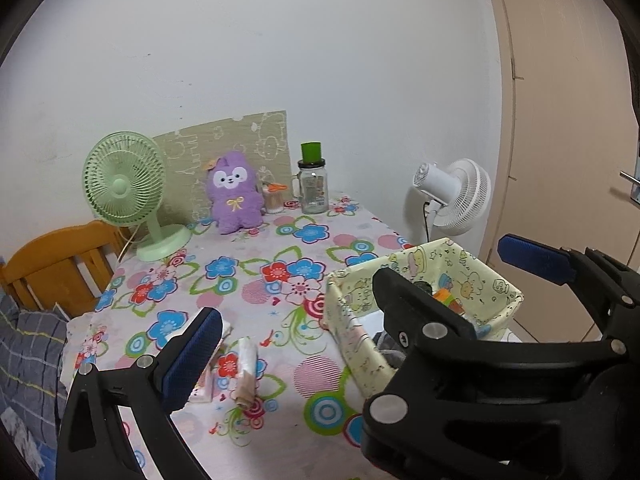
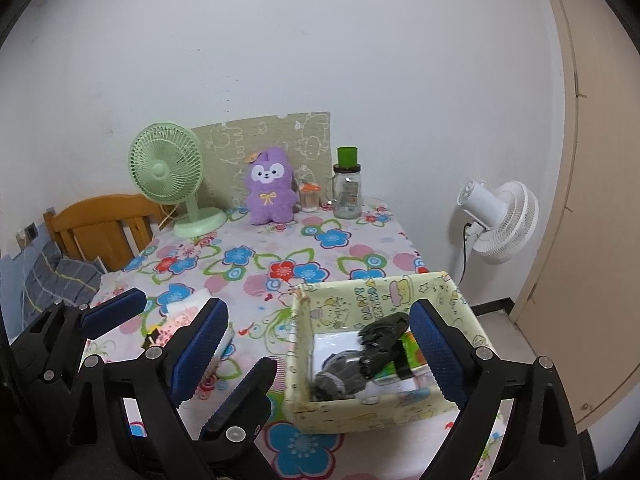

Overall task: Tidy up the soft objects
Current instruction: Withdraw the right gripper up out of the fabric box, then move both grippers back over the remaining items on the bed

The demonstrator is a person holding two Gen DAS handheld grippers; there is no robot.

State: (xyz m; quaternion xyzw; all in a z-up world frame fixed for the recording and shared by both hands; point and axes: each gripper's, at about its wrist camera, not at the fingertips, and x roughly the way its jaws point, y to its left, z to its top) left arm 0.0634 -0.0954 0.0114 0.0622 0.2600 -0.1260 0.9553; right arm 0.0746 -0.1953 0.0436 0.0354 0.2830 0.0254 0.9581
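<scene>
Flowery cloth covers the surface (image 2: 280,248), where a yellow box (image 2: 464,308) already holds dark socks (image 2: 380,336), and a rolled sock (image 1: 246,368) lies loose near the left claw (image 1: 360,292). Both the left claw and the right claw (image 2: 320,344) are wide open and hold nothing. The box sits close to the edge, so a bump from a claw could push it off, and the soft roll could come undone if pinched badly

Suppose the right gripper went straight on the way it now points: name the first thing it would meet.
Probably the yellow patterned box, which sits between the open fingers of the right gripper, directly ahead and below. Its near wall or the dark socks inside would come first; depth is unclear.
</scene>
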